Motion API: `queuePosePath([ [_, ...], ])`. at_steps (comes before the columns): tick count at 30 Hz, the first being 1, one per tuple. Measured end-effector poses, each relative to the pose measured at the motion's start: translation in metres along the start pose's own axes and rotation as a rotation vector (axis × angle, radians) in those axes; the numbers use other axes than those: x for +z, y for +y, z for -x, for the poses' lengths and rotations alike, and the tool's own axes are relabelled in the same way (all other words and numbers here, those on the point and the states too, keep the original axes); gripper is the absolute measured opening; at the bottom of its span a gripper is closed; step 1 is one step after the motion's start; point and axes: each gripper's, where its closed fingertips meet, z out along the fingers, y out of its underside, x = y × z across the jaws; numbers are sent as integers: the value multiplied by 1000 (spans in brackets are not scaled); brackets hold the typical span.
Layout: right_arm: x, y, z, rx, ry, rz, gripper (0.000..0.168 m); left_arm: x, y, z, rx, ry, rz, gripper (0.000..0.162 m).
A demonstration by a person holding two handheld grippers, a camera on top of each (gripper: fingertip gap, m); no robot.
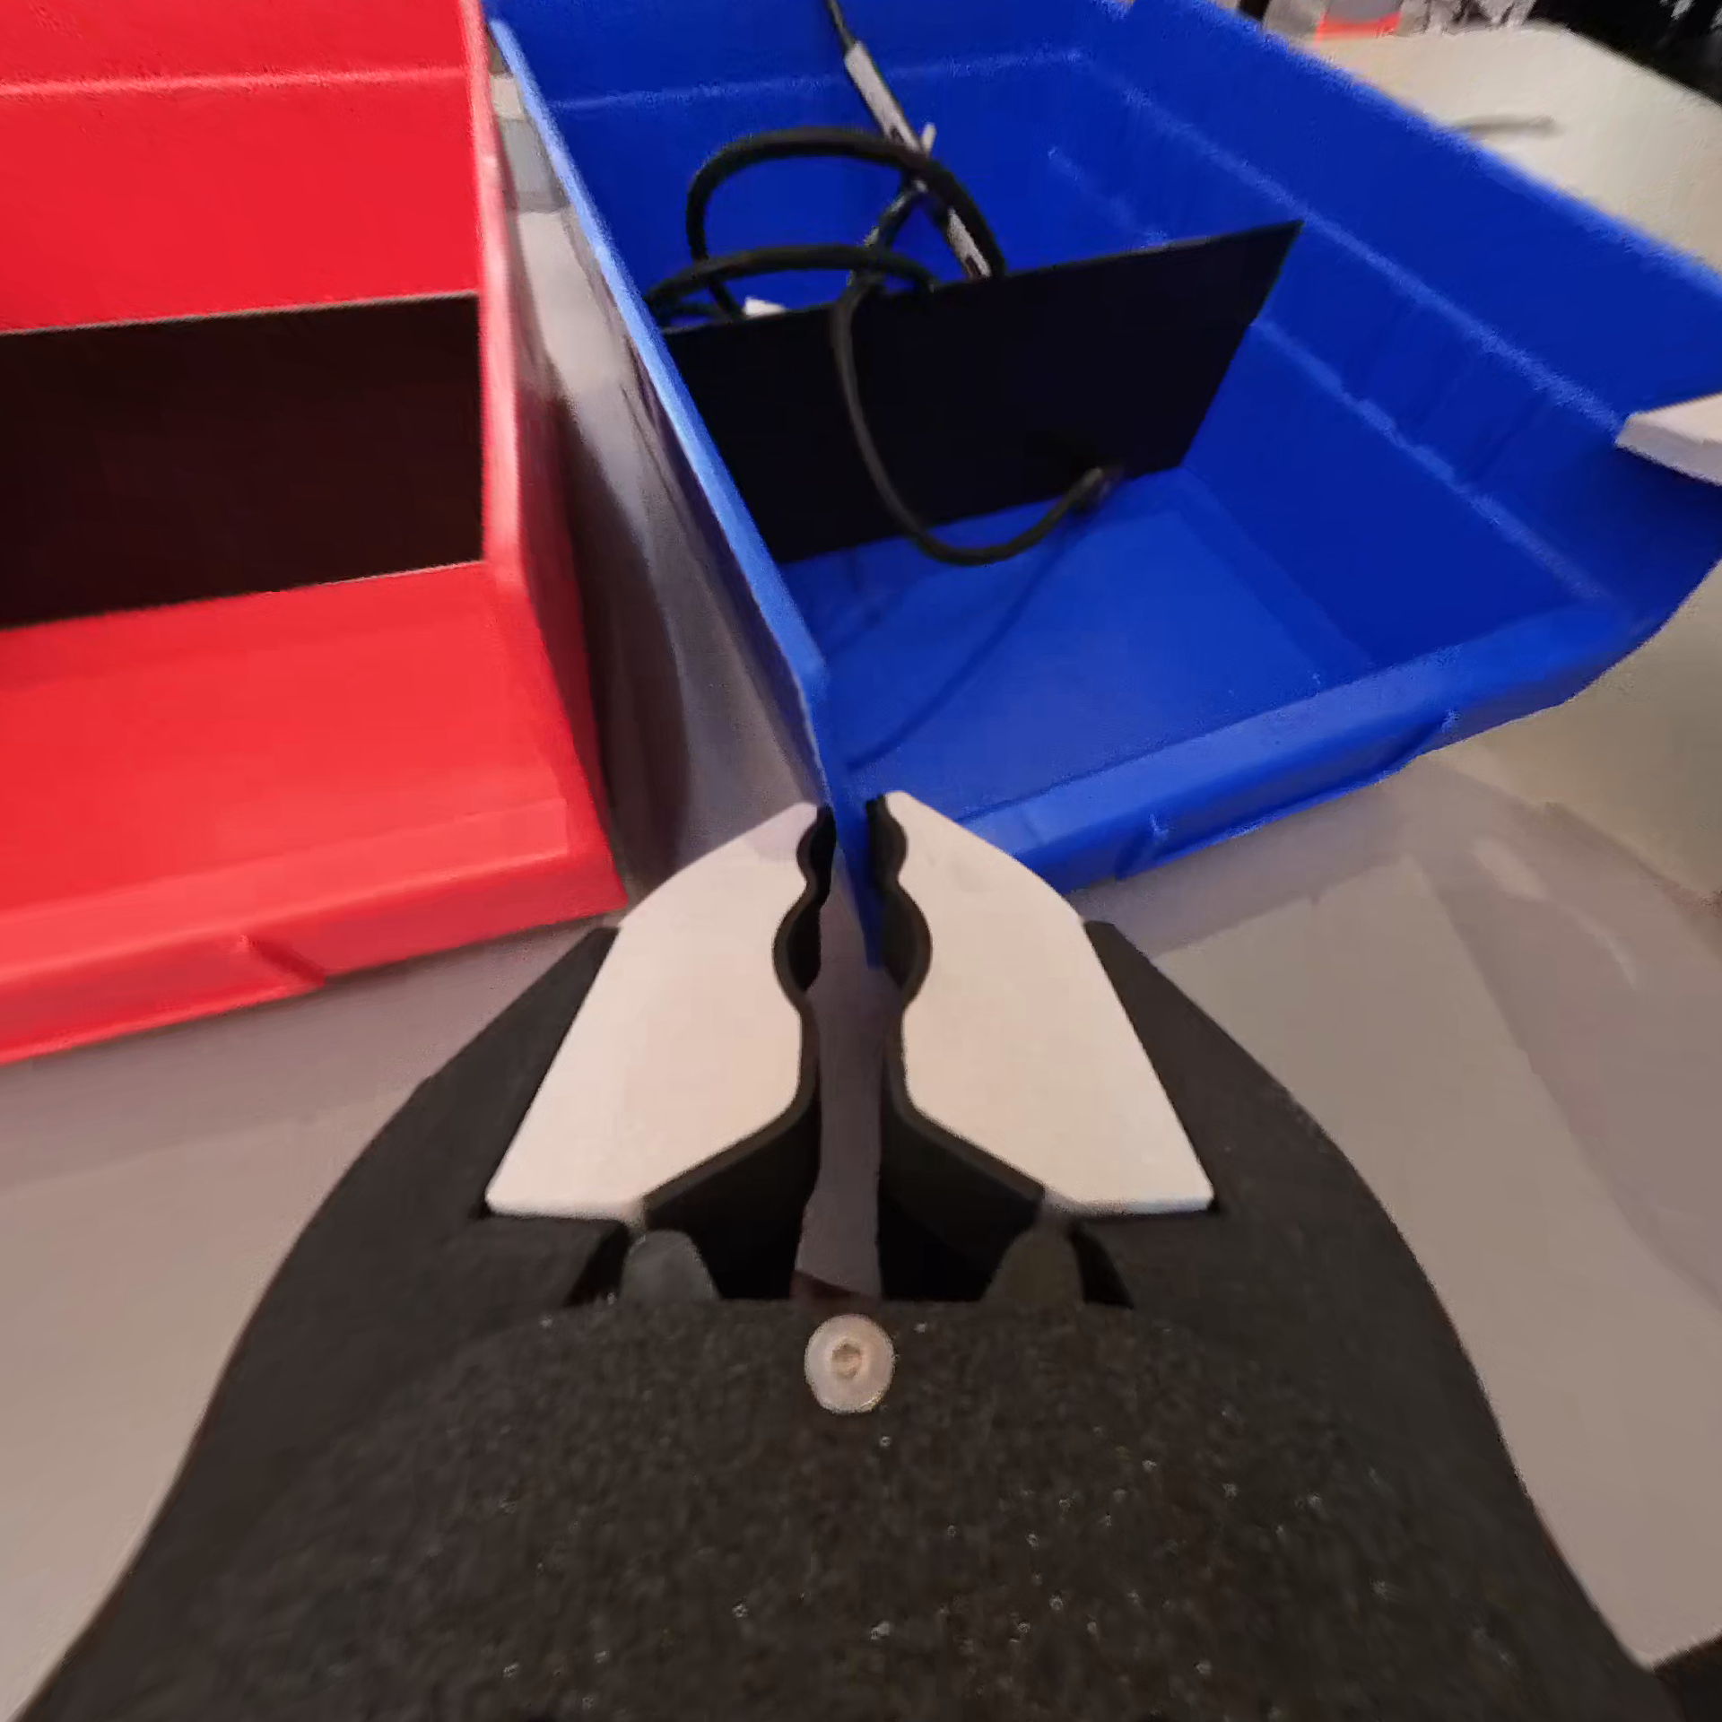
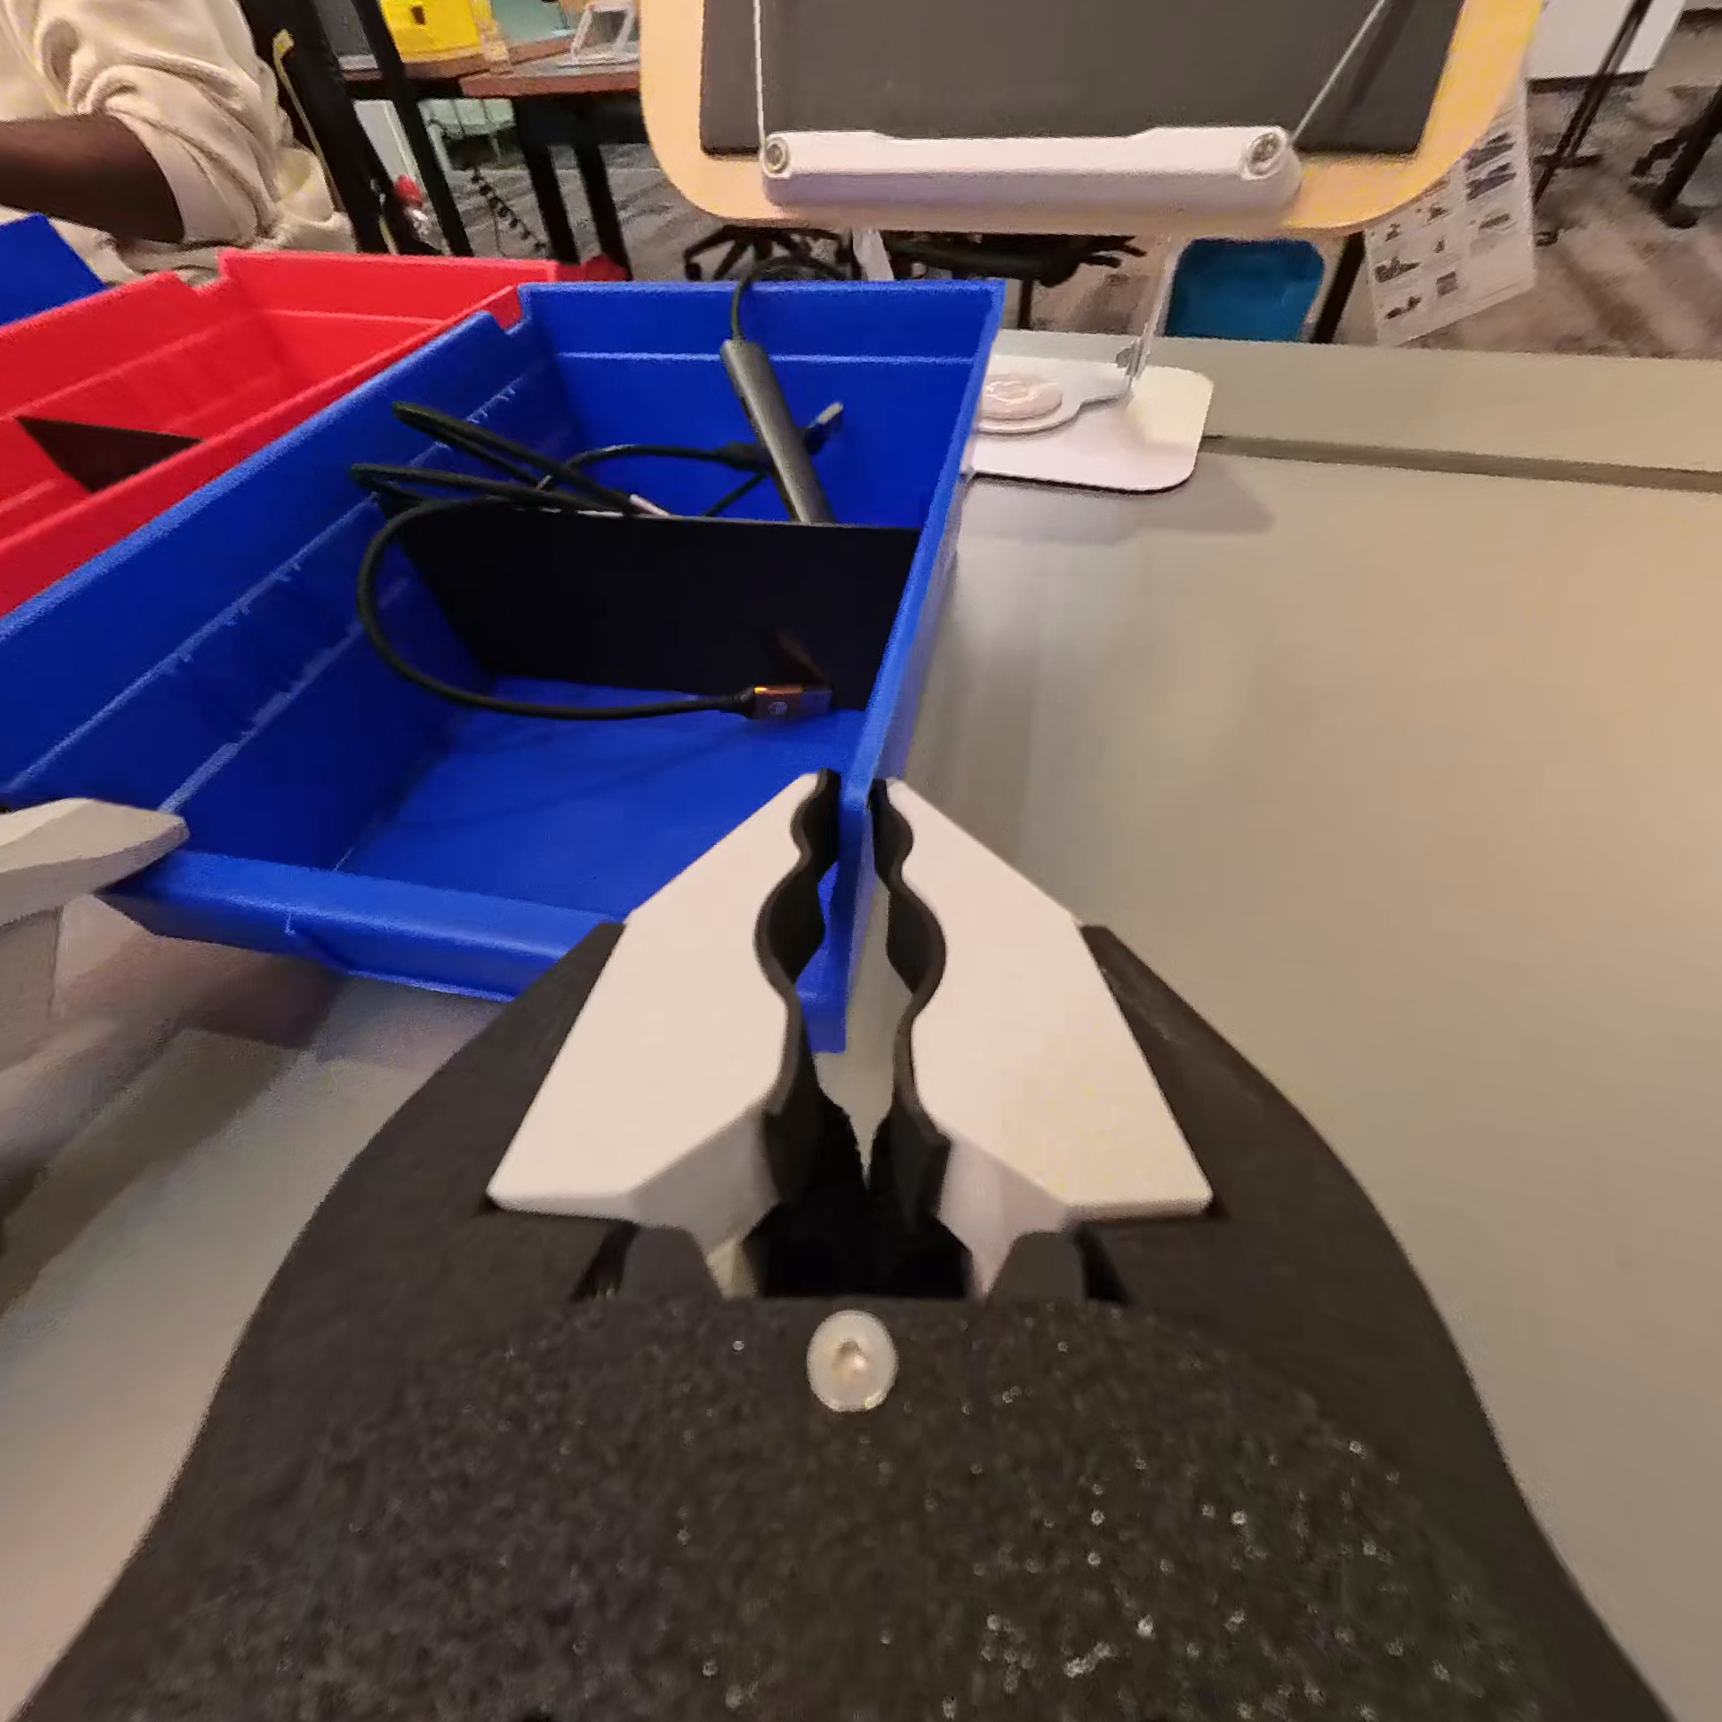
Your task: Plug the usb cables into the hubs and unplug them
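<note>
I hold the blue bin (image 1: 1211, 652) by its near corners, left gripper (image 1: 853, 820) and right gripper (image 2: 850, 792) both pinching the walls. Uneven pulling could tilt it, I think, and spill the black cables (image 2: 485, 671).

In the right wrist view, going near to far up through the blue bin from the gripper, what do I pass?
Right gripper clamped on the blue bin near corner wall → bare blue floor → cable plug → black divider → tangled black cables and grey hub → bin's far wall.

A grey table (image 2: 1398, 745) carries a blue bin (image 2: 280, 652), a red bin (image 1: 280, 745) just beside it, and a white stand base (image 2: 1118, 438) behind.
</note>
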Motion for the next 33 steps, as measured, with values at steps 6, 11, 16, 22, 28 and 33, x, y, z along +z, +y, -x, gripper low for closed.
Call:
queuePosePath([
  [6,-25,-3,-6,-47,-123,-59,25,-66,-57,34,34,-43,-320,25],
  [11,-48,-11,-16,-213,-83,-143,27,-80,-26,189,-85,-351,-203,50],
  [16,-70,-3,30,-337,-197,-200,29,-54,-11,254,-123,-351,-95,48],
  [22,-80,31,126,-253,-460,-76,16,-30,-8,250,-122,-219,-63,3],
  [28,-57,38,212,-201,-577,37,18,-49,5,237,-152,-247,-18,3],
  [33,-8,20,244,-91,-447,60,43,-88,28,225,-189,-306,2,3],
])
